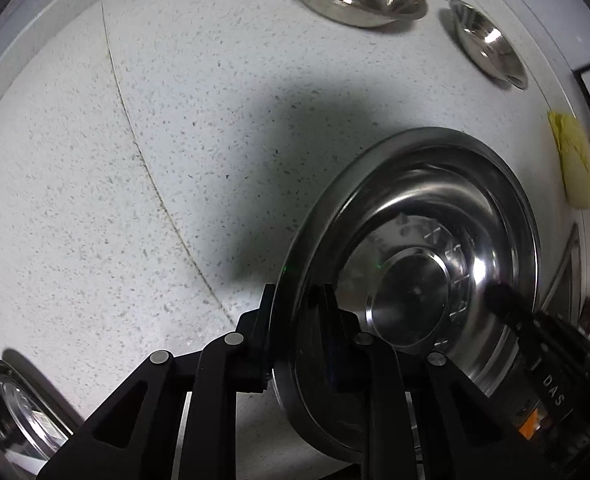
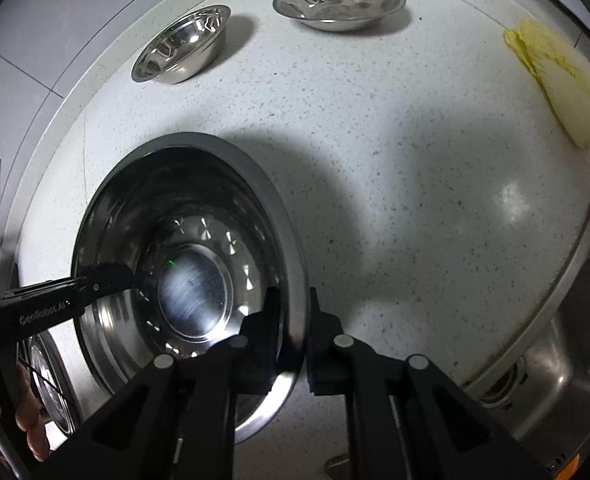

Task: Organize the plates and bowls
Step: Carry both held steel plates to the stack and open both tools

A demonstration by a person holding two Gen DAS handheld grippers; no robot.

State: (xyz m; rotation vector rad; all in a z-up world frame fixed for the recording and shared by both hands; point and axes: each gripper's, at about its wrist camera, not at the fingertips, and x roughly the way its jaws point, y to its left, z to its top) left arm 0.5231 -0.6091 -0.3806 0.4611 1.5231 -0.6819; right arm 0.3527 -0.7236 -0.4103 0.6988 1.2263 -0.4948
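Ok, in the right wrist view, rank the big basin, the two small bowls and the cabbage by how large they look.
1. Big basin, though it is nearest the camera.
2. Cabbage.
3. Left small bowl and right small bowl: too alike to rank.

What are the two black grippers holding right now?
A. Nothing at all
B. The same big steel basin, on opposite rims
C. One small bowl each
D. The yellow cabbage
B: the left gripper and the right gripper each straddle the rim of the big steel basin, on opposite sides.
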